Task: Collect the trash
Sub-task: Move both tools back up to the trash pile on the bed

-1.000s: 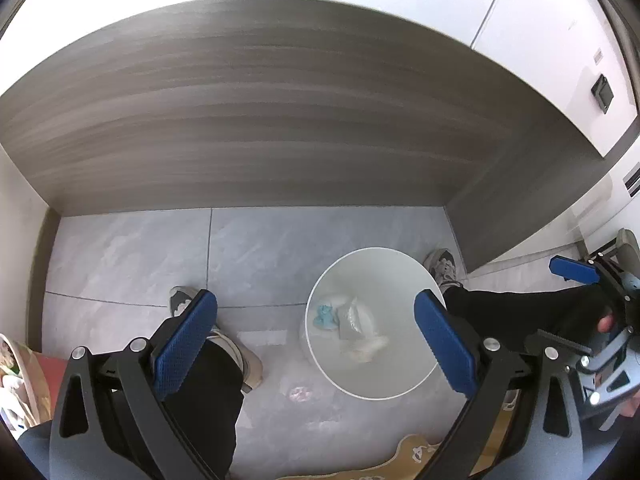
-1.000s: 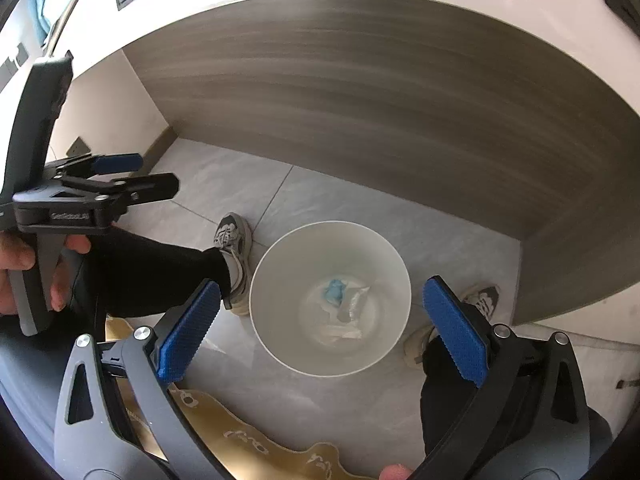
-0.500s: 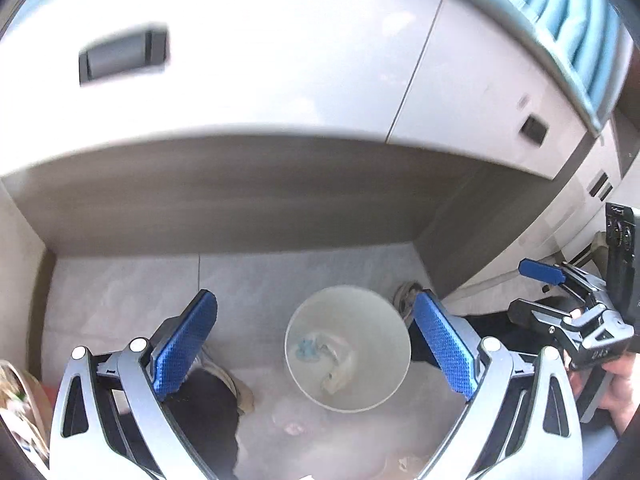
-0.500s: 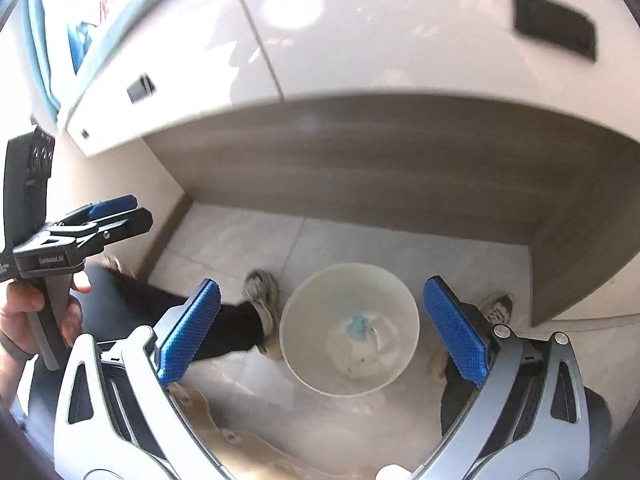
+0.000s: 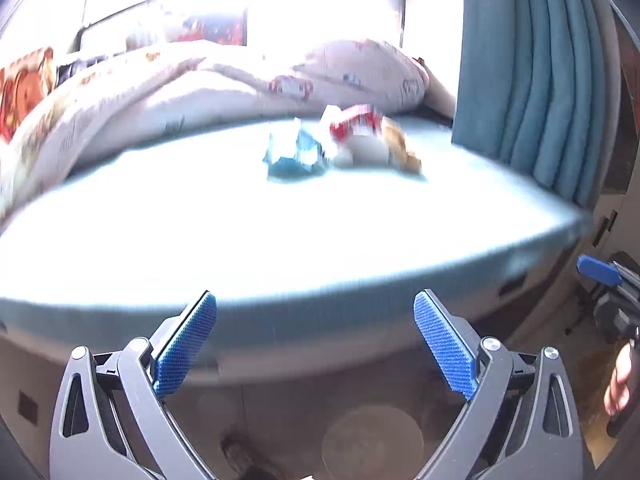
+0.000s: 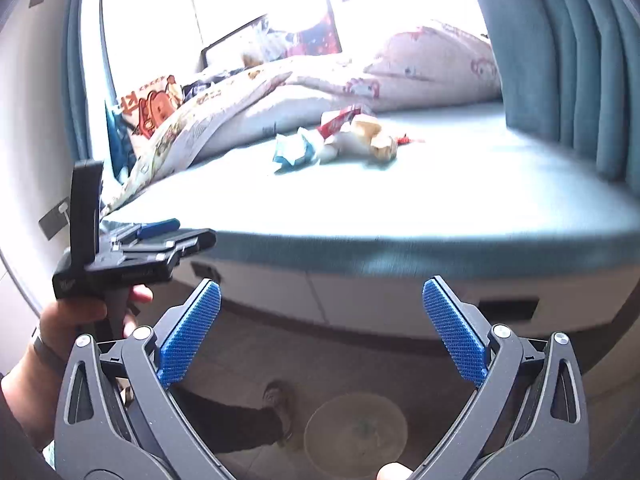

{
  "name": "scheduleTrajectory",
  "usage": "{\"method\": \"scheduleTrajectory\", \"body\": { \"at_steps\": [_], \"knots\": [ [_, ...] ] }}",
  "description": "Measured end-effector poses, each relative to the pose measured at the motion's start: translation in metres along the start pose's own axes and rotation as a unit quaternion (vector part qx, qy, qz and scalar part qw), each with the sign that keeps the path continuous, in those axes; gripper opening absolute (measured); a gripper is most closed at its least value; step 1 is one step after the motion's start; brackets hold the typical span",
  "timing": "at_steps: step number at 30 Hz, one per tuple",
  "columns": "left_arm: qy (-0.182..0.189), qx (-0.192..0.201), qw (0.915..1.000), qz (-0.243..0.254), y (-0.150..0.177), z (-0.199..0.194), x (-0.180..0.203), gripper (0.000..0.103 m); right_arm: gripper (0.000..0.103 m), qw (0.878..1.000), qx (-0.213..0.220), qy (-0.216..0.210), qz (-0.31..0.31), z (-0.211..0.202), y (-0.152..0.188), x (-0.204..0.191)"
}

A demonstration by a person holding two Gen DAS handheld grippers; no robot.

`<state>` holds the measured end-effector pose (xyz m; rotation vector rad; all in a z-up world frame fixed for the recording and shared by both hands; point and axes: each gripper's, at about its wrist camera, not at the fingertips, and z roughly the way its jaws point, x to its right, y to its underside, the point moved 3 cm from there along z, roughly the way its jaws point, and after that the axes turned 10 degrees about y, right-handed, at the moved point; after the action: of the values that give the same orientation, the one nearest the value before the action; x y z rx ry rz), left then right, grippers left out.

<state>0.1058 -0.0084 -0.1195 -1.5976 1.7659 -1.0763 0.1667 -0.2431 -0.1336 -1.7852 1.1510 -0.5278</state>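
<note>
**Two empty tongs face the litter on the bed**

Two sets of tongs are up at the near edge of the bed, both spread wide with nothing between their blue pads. The left tongs hang just off the mattress edge, released; the right tongs sit alongside, equally released. From the right wrist camera you can see the left tool out to the side, a hand wrapped round its grip.

Now the trash: it lies in a small heap well back on the teal mattress, toward the far edge, just in front of the rumpled quilt. There's a crumpled blue wrapper on the heap's left, a red-and-white wrapper behind it, and a pale brownish crumpled piece on the right, all touching or nearly so. The left view is blurred, but the same blue wrapper shows.

Teal curtains hang at the bed's right side. Down on the floor, below the bed's near edge, stands the white bin, with a shoe beside it.
</note>
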Motion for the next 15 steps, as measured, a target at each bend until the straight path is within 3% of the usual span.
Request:
{"method": "scheduleTrajectory", "body": {
  "at_steps": [7, 15],
  "knots": [
    [-0.005, -0.032, 0.9992, -0.025, -0.08, 0.049, -0.027, 0.097, 0.098, 1.0, -0.004, -0.009, 0.007, 0.021, -0.044, 0.016],
    [-0.022, -0.068, 0.9951, -0.069, -0.131, 0.114, -0.079, 0.097, 0.098, 1.0, -0.006, -0.027, 0.008, 0.059, -0.069, 0.015]
  ]
}}
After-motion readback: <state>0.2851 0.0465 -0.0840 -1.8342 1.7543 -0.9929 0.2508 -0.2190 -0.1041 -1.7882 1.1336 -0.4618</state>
